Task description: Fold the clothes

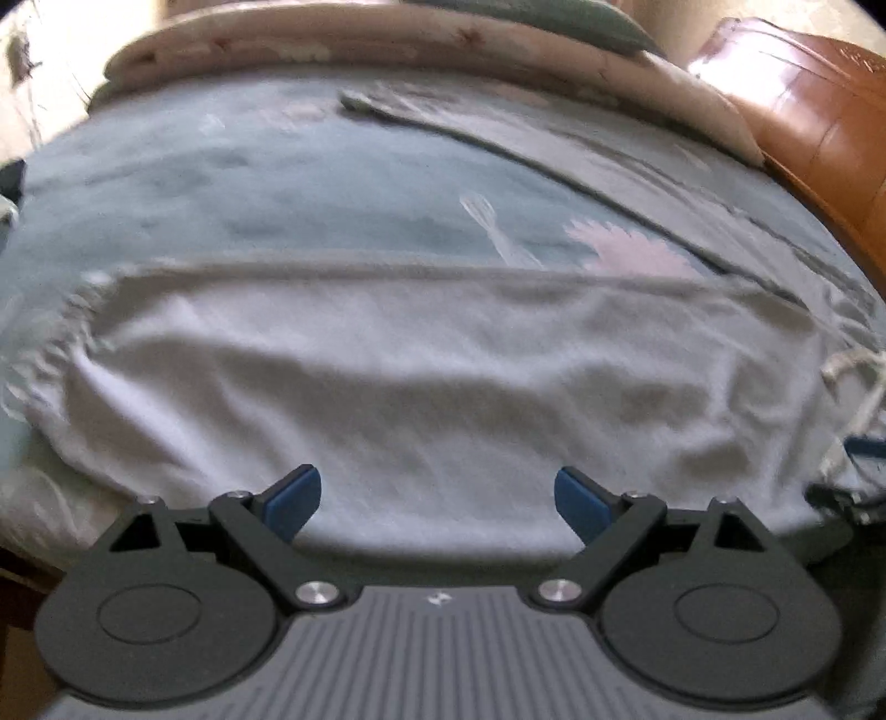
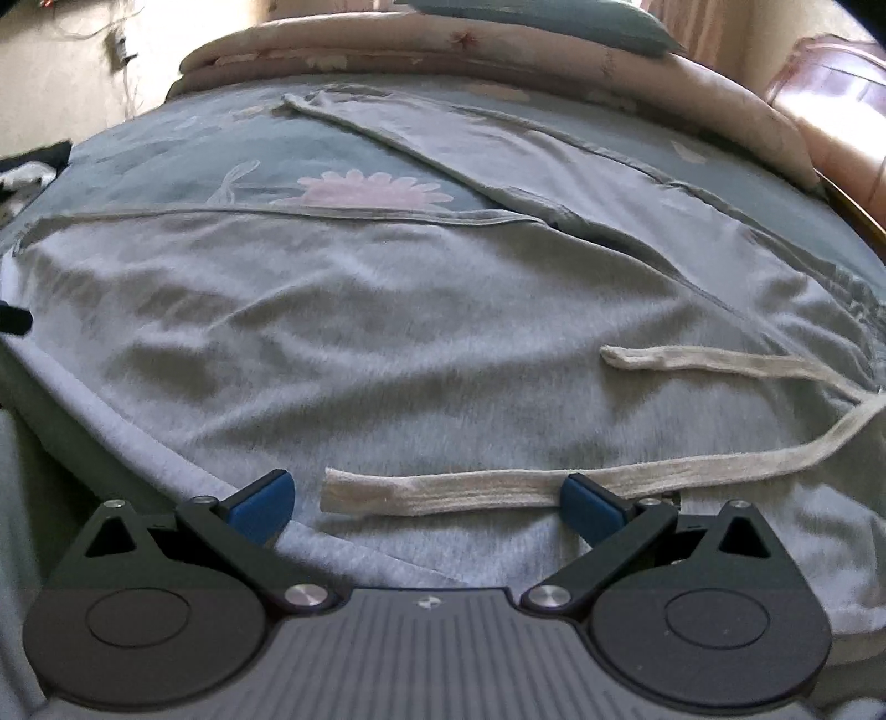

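Grey sweatpants (image 1: 415,387) lie spread flat on a bed, one leg stretching across the left wrist view, its cuff gathered at the left. My left gripper (image 1: 437,501) hovers open over the near edge of that leg, nothing between its blue pads. In the right wrist view the same grey sweatpants (image 2: 387,332) fill the middle, with the other leg (image 2: 526,160) running off to the far left. A cream drawstring (image 2: 470,487) lies on the waist area. My right gripper (image 2: 426,501) stands open just above the drawstring's loose end, its pads apart from it.
The bed has a blue-green cover (image 1: 249,183) with a pink flower print (image 2: 365,191). A folded pinkish quilt (image 2: 443,50) and a green pillow (image 1: 554,22) lie at the far end. A brown wooden headboard (image 1: 819,122) stands at the right.
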The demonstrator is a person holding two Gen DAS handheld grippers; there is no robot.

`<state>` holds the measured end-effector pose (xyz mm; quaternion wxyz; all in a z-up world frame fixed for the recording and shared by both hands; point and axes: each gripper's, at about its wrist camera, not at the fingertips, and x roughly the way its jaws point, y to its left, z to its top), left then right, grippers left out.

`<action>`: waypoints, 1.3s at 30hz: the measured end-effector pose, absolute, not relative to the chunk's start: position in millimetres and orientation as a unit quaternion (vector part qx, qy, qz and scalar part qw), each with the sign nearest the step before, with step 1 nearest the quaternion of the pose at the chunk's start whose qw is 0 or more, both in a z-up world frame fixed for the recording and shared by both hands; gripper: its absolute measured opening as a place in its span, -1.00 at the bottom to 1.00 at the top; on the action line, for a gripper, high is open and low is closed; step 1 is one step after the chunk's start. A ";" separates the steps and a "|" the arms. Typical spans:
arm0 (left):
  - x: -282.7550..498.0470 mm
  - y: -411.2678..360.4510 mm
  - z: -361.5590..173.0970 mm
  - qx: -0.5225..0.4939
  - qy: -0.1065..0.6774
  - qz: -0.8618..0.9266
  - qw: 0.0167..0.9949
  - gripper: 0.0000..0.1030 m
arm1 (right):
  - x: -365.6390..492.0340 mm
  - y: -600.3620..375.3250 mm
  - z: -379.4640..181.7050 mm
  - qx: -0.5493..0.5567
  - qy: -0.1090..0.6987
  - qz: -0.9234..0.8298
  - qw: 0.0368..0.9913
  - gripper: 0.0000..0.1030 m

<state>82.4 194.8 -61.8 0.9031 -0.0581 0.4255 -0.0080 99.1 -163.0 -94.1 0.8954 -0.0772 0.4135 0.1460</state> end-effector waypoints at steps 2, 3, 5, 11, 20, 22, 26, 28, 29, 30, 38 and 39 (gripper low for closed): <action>89.7 204.1 -57.1 -0.066 0.412 -0.003 0.909 0.77 | 99.0 -162.9 -94.5 -0.075 0.413 0.142 0.896 1.00; 94.1 209.2 -57.6 -0.072 0.410 0.001 0.909 0.77 | 99.3 -162.5 -94.4 -0.075 0.414 0.140 0.896 1.00; 101.4 222.0 -62.6 -0.086 0.411 0.014 0.907 0.77 | 99.5 -161.7 -94.4 -0.073 0.414 0.136 0.897 1.00; 96.6 265.7 -84.5 -0.128 0.429 0.072 0.891 0.77 | 94.6 -162.9 -96.2 -0.074 0.401 0.130 0.904 1.00; 83.4 292.1 -68.0 -0.110 0.397 0.077 0.908 0.77 | 94.7 -163.8 -95.9 -0.073 0.404 0.127 0.903 1.00; 93.4 298.0 -65.3 -0.114 0.392 0.078 0.910 0.77 | 93.7 -163.4 -96.3 -0.072 0.402 0.125 0.904 1.00; 109.5 308.9 -72.8 -0.131 0.395 0.083 0.905 0.77 | 93.3 -162.9 -95.7 -0.071 0.404 0.120 0.904 1.00; 111.3 315.2 -80.4 -0.144 0.405 0.095 0.898 0.77 | 94.5 -163.1 -95.1 -0.070 0.409 0.118 0.902 1.00; 111.5 318.4 -84.6 -0.151 0.410 0.102 0.894 0.77 | 95.3 -163.1 -94.7 -0.069 0.412 0.118 0.901 1.00; 109.3 319.7 -87.2 -0.153 0.410 0.104 0.893 0.77 | 95.9 -163.1 -94.4 -0.069 0.414 0.118 0.900 1.00; 97.1 304.7 -83.2 -0.111 0.412 0.115 0.897 0.77 | 90.2 -165.4 -96.9 -0.071 0.397 0.123 0.907 1.00; 97.8 297.8 -78.7 -0.101 0.411 0.110 0.899 0.77 | 89.6 -165.9 -97.2 -0.071 0.394 0.125 0.908 1.00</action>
